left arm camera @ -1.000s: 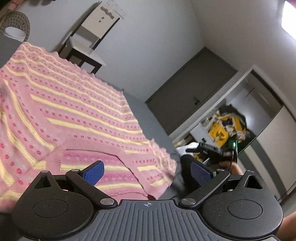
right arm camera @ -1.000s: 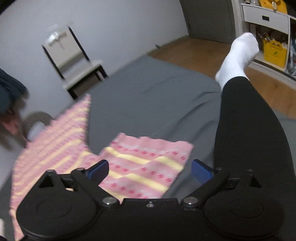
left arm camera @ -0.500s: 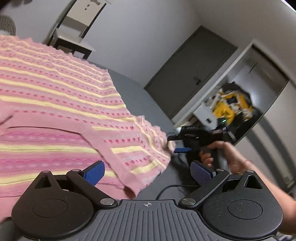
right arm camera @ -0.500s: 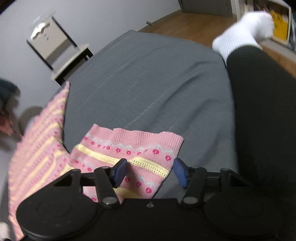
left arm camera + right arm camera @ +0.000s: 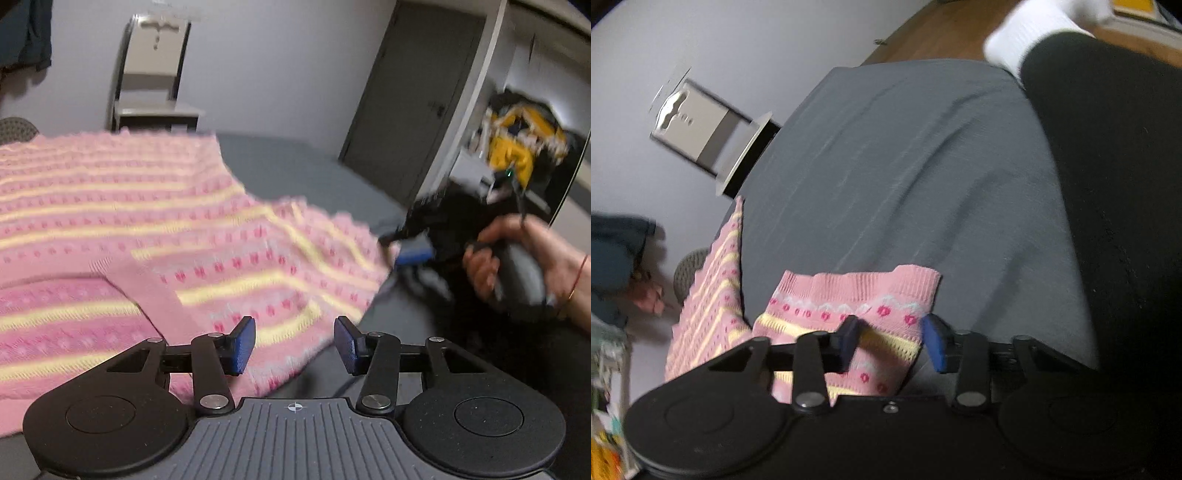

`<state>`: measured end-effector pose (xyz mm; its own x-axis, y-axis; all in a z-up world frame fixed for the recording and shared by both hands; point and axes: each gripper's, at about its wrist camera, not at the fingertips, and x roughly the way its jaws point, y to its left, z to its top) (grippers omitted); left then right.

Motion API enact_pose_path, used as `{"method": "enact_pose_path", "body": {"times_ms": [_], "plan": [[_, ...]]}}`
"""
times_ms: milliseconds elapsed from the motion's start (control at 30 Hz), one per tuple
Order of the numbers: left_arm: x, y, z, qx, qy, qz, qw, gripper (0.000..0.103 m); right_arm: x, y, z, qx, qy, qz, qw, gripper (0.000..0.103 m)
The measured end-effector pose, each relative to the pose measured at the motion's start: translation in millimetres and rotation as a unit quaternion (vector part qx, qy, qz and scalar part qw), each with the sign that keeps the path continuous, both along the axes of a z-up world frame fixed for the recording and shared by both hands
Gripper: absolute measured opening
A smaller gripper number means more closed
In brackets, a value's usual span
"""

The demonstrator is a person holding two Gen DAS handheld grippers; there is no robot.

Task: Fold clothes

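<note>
Right wrist view: black-clad leg (image 5: 1115,192) lies beside pink sweater (image 5: 857,314).

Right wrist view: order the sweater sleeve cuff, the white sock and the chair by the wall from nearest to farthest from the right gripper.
1. Sweater sleeve cuff: on the grey bed, just ahead of the right gripper, partly between its fingers.
2. Chair: upper left, against the wall beyond the bed.
3. White sock: top right; too close to call with the chair.
</note>
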<state>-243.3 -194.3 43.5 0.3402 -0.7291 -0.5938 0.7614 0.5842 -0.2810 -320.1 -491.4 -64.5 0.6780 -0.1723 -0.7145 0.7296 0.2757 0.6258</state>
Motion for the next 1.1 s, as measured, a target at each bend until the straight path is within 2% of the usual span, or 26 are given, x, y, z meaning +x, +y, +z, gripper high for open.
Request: {"method": "enact_pose_path", "body": {"times_ms": [67,133,300,367,467,633,767,867,967,1033,1100], "plan": [[-3,-4,-9,0.013,0.007,0.002,0.9999,0.048,0,-2,-4,0.013,-0.008,-0.009,1.0,0.014],[-6,-2,-11,0.017,0.007,-0.005,0.9998,0.048,2,0,-4,0.012,-0.013,-0.007,1.0,0.011],[-12,7,-5,0.017,0.004,-0.021,0.9996,0.048,6,20,25,-0.075,-0.043,0.033,0.996,0.009],[-12,14,-2,0.001,-0.003,-0.012,0.9999,0.049,13,32,38,-0.117,-0.055,0.06,0.99,0.009],[-4,27,8,-0.039,-0.004,0.006,0.9992,0.049,33,50,55,-0.148,-0.082,0.107,0.98,0.009],[26,60,21,-0.107,0.03,0.073,0.9911,0.049,85,88,81,-0.192,-0.125,0.19,0.955,0.009],[47,85,21,-0.143,0.058,0.117,0.9811,0.049,143,112,82,-0.181,-0.131,0.256,0.941,0.009],[58,93,15,-0.155,0.077,0.139,0.9751,0.049,180,126,65,-0.148,-0.126,0.308,0.932,0.018],[66,95,10,-0.161,0.09,0.161,0.9697,0.063,177,131,59,-0.118,-0.139,0.33,0.926,0.033],[73,94,8,-0.173,0.097,0.169,0.9655,0.078,159,123,71,-0.12,-0.146,0.322,0.928,0.038],[81,93,7,-0.186,0.103,0.176,0.9611,0.088,137,110,84,-0.137,-0.136,0.311,0.931,0.043]]}}
